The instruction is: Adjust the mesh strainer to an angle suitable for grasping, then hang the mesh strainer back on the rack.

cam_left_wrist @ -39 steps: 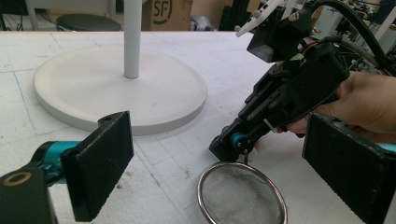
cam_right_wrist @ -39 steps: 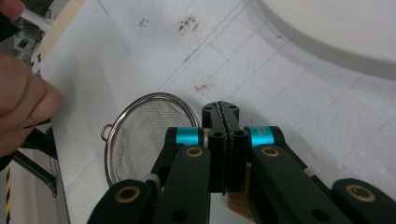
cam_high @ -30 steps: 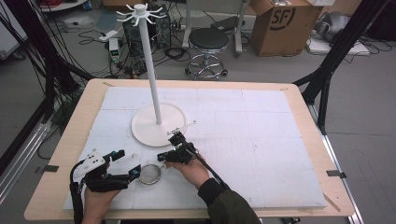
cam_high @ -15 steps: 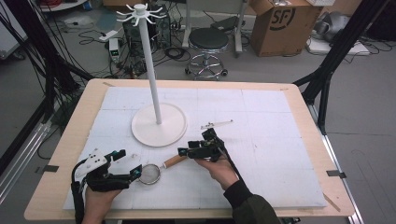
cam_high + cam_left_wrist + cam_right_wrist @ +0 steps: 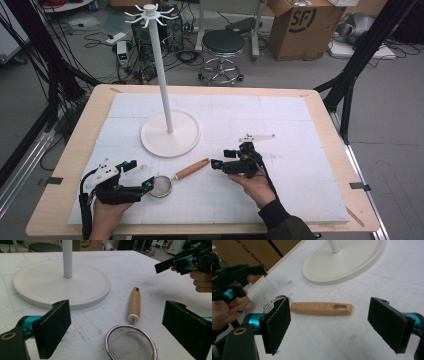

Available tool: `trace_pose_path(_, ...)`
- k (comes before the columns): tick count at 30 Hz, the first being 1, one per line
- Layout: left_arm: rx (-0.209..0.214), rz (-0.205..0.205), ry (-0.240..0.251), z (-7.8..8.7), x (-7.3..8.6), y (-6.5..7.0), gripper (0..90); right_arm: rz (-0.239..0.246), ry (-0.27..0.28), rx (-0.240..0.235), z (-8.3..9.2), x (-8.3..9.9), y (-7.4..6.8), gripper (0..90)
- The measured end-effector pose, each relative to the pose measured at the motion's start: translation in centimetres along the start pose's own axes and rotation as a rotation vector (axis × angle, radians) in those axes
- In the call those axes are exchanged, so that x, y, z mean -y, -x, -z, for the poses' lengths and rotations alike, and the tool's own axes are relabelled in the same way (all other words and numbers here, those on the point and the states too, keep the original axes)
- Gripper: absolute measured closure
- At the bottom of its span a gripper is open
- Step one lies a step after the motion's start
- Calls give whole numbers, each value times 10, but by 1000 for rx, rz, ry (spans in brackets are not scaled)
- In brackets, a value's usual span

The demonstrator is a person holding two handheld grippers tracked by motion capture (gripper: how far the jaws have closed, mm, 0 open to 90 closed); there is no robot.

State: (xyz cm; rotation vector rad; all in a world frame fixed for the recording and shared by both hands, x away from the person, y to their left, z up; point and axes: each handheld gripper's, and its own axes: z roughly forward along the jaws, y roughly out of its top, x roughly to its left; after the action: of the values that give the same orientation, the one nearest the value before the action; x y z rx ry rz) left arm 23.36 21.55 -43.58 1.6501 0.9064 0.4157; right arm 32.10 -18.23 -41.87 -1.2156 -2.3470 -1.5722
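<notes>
at the left of the high view, the left hand-held gripper point(image 5: 146, 176) lies low on the white-covered bench point(image 5: 300, 200), near its front edge, with its jaws spread wide apart and gripping nothing. the mesh bowl of the strainer point(image 5: 161, 186) sits right at those jaw tips; in the left gripper view the bowl lies between the two black jaws but neither pad touches it.

the strainer point(image 5: 132, 340) is a small one: a round bowl of fine grey wire mesh inside a shiny metal rim, a short metal neck, a white collar, then a pale wooden handle point(image 5: 134, 301) with visible grain and an oblong slot cut through its far end. it lies flat on the bench, the handle running up and to the right away from the bowl, its tip close to the edge of the white round base point(image 5: 170, 134) of the hook stand point(image 5: 159, 65), not touching it.

further right, the right hand-held gripper point(image 5: 216, 163) hovers just beyond the handle's end, its jaws having just been opening and now standing wide with nothing clamped. in the right gripper view the handle point(image 5: 321, 308) lies crosswise on the bench beyond the open jaws, apart from both pads, with part of the metal rim point(image 5: 272, 301) peeking past the left jaw.
</notes>
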Motion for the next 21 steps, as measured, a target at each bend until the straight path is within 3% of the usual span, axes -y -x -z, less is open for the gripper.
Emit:
trace_pose_path(6, 1, -3, -4, -2, -1, 1, 90, -19, 48, 31, 29, 16, 14, 179)
trace_pose_path(13, 23, 5, 9, -7, -10, 4, 90, -8, 124, 84, 66, 39, 29, 162)
trace_pose_path(19, 74, -9, -32, -26, -19, 7, 90, -18, 150, 100, 85, 47, 36, 162)
trace_pose_path(21, 74, -40, -46, -35, -21, 11, 90, -17, 166, 98, 90, 48, 37, 162)
